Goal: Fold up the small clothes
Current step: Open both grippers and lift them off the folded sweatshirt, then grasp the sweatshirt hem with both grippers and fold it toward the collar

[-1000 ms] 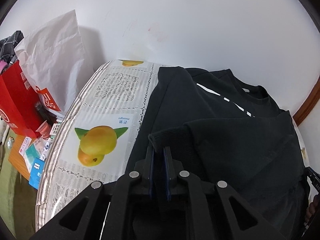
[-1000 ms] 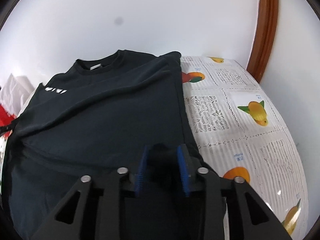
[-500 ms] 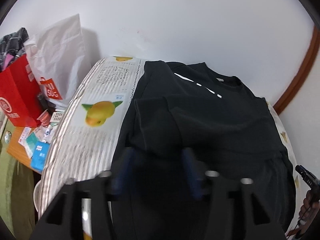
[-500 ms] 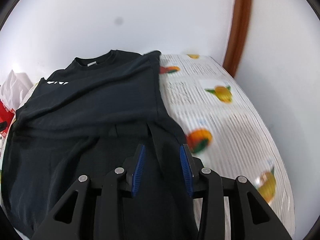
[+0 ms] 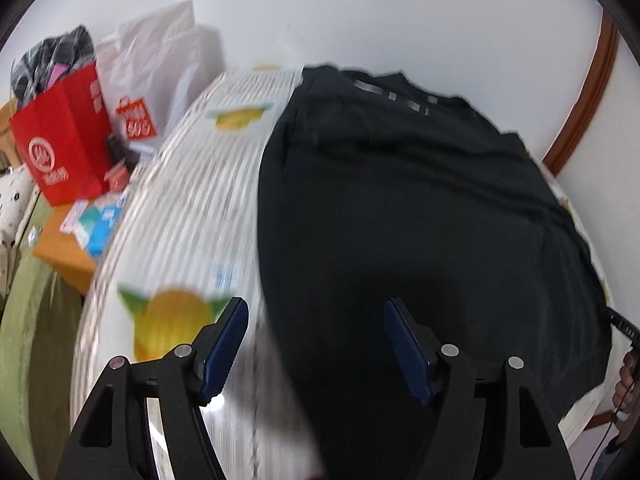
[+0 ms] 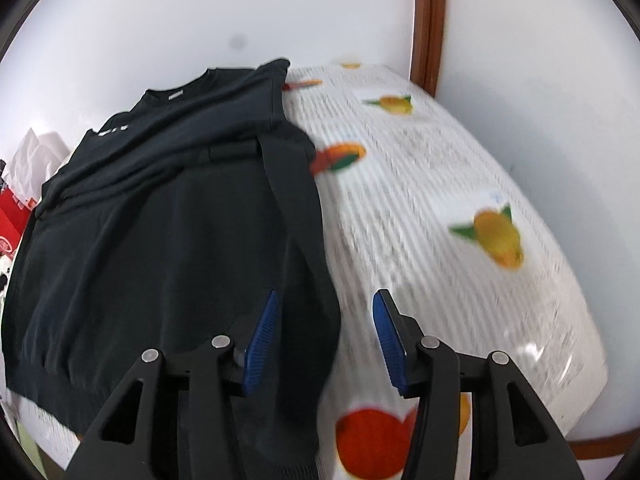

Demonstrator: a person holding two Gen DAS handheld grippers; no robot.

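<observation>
A black t-shirt lies flat on the fruit-print tablecloth, collar toward the far wall, with both sleeves folded inward. My left gripper hovers over the shirt's left edge near the hem. Its jaws are opening and the blue pads press on nothing. In the right wrist view the same t-shirt shows its folded-in sleeve strip along the right side. My right gripper hangs above that edge, its jaws also opening, with the cloth below them and not pinched.
A red paper bag, a white plastic bag and small boxes crowd the left beyond the table. A white wall stands behind, with a brown door frame at the right. Bare tablecloth lies right of the shirt.
Both grippers let go of the shirt folds they pinched, opened, and drew back toward the shirt's hem. The folded sleeves now lie flat on the shirt.
</observation>
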